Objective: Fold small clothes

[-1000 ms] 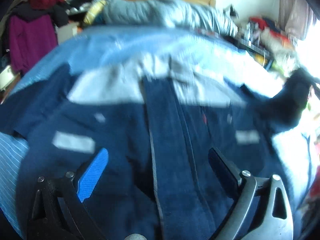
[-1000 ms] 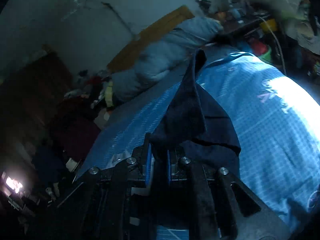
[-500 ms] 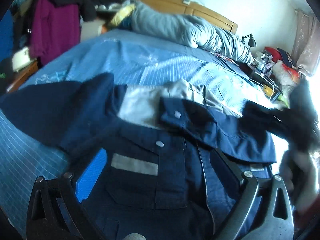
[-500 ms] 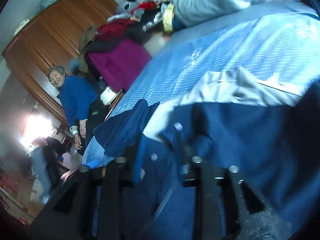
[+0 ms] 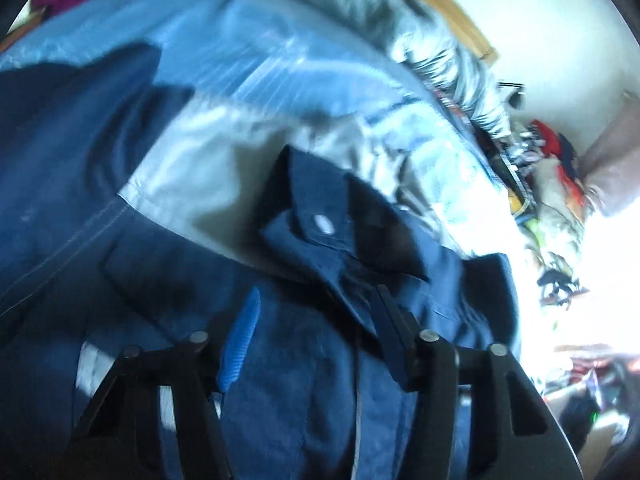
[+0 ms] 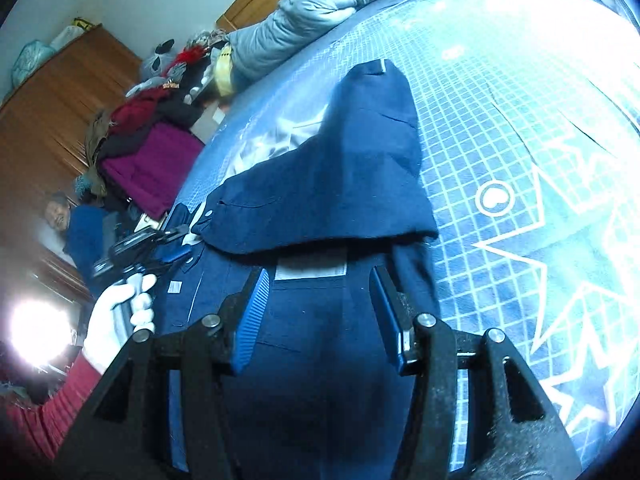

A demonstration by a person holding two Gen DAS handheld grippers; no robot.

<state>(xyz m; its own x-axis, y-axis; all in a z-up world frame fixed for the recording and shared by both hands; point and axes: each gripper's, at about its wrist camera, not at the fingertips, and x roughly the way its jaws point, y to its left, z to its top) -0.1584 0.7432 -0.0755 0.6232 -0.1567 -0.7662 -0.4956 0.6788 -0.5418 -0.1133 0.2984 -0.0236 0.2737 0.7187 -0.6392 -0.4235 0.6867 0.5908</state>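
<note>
A dark navy shirt (image 5: 304,360) with a grey inner lining (image 5: 200,184) and white buttons lies spread on the blue bed cover (image 5: 248,60). Its collar (image 5: 344,216) sits just beyond my left gripper (image 5: 316,312), which hovers open over the shirt front. In the right wrist view one side of the navy shirt (image 6: 328,184) lies folded over the body, with a grey pocket strip (image 6: 312,266) showing below the fold. My right gripper (image 6: 320,292) stands open over that fold, holding nothing. The left gripper (image 6: 140,248) shows at the left, held by a white-gloved hand (image 6: 116,320).
A grey duvet (image 6: 312,4) and wooden headboard (image 6: 256,0) lie at the bed's far end. Piled clothes (image 6: 152,136) and a wooden wardrobe (image 6: 48,112) stand beside the bed, where a person in blue (image 6: 80,236) sits. A cluttered bedside (image 5: 552,184) is at the right.
My right gripper, shut on the raised shirt side a second ago, has laid it over the shirt body and opened. The left gripper moved closer to the collar and tilted.
</note>
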